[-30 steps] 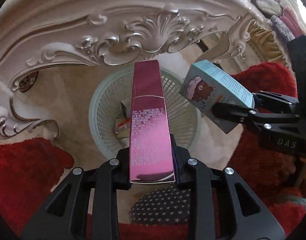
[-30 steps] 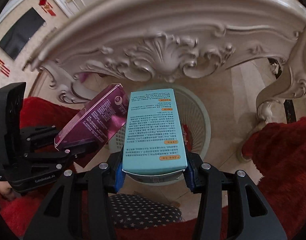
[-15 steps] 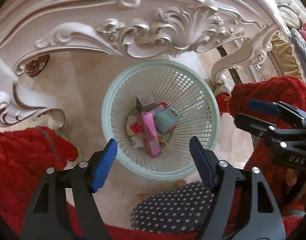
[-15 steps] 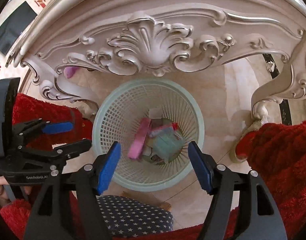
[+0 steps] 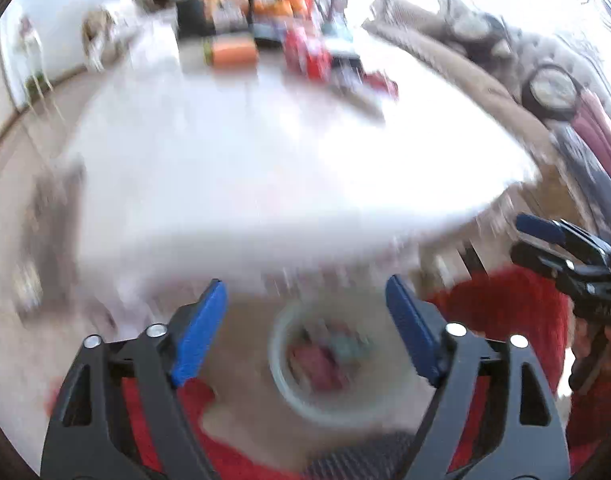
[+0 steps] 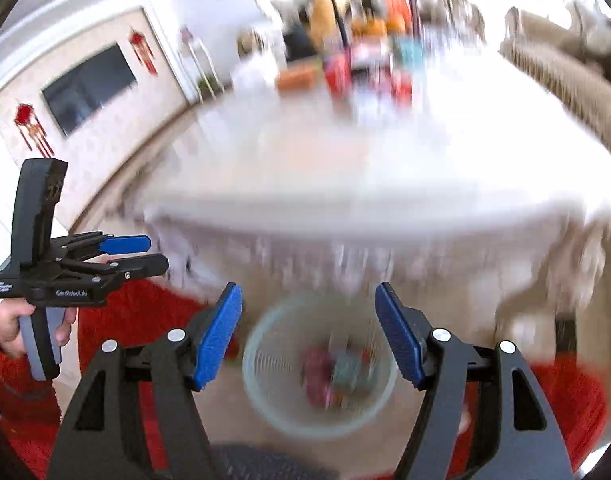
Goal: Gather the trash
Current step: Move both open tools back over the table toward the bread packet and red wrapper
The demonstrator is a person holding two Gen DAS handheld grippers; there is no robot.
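**A:** Both boxes have left the jaws since a second ago: the pink one and the teal one now lie in the mesh basket (image 6: 319, 364), and both cameras have swung up from the carved table apron to the tabletop.

**B:** And the grippers?

**A:** Nearest, the left gripper (image 5: 305, 324) stands wide with nothing between its blue pads; its jaws have just been opening. The right gripper (image 6: 308, 330) is also spread and empty, jaws having just parted. The basket sits on the floor below both, beside the red rug (image 6: 145, 312).

**B:** What's left to collect?

**A:** Beyond the white table (image 5: 265, 168) edge, blurred red and orange packages (image 5: 305, 56) cluster at the far side. I can't tell exactly what they are. If cartons, probably light, stiff but crushable; I'd pinch across the narrow flat faces near the middle.
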